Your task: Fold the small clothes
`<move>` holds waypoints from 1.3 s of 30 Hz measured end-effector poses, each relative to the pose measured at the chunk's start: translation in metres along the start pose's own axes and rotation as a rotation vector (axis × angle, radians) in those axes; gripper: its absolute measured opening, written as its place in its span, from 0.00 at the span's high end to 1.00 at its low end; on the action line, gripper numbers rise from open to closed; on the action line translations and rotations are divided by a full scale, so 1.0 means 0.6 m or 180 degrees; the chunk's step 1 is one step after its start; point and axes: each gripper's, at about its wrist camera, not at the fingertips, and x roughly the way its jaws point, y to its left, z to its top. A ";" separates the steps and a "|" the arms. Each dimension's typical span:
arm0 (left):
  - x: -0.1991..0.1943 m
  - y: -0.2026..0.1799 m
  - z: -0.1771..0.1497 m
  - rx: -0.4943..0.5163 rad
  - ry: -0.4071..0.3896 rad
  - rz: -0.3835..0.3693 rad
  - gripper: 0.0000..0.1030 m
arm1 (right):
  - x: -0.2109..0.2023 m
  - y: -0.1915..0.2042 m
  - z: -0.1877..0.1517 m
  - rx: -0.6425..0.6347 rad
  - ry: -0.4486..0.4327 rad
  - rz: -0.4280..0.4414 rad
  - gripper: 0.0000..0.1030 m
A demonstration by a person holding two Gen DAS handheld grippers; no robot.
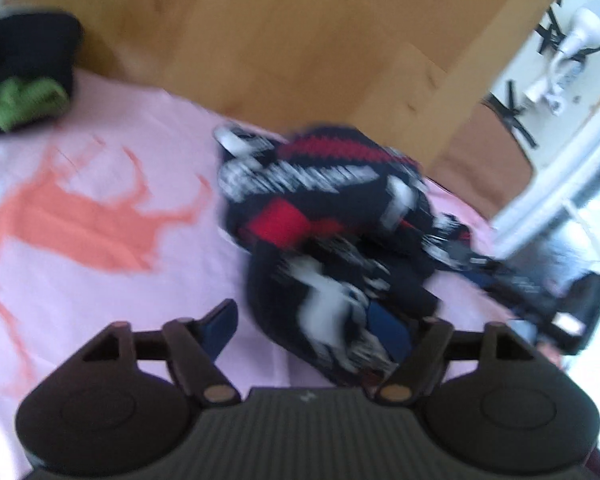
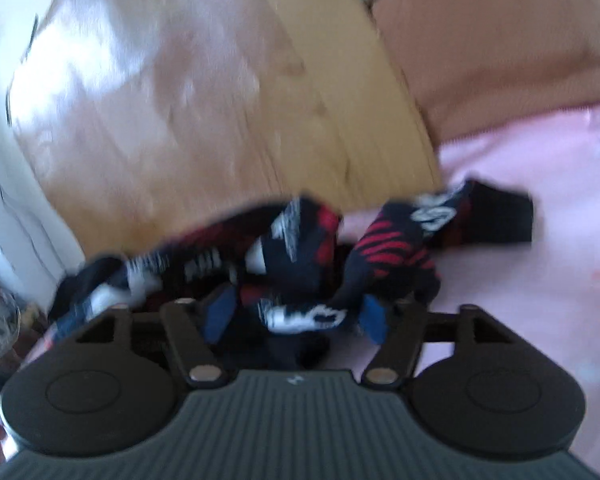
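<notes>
Two handheld grippers over a crumpled dark navy knitted garment with red and white pattern [image 1: 332, 240] on a pink bedsheet with an orange print [image 1: 100, 184].

Left gripper [image 1: 320, 328] — jaws spread wide, the garment bunched between them and extending toward 12 o'clock; whether the blue pads [image 1: 220, 328] touch cloth cannot be told through the blur. Right gripper [image 2: 296, 316] — jaws wide, garment lying between them, no clear grip. Light wooden floor [image 2: 180, 100] lies beyond at 12 o'clock; a black and green cloth [image 1: 24, 80] at 10 o'clock.
</notes>
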 end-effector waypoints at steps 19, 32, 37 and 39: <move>-0.280 -0.012 0.025 0.0286 -0.0832 -0.0074 0.93 | -0.286 0.074 0.043 -0.0375 -0.0976 -0.0092 0.88; -0.307 0.011 -0.147 0.0785 -0.0137 0.0132 0.83 | -0.413 0.039 -0.034 -0.0515 -0.0972 -0.0816 0.89; -0.376 0.058 -0.147 0.0636 -0.0661 0.0199 0.56 | -0.366 -0.028 -0.031 -0.0126 -0.0546 -0.1365 0.77; -0.384 0.068 -0.116 0.0590 -0.0824 0.0271 0.54 | -0.331 -0.053 -0.027 0.0092 -0.0184 -0.1264 0.61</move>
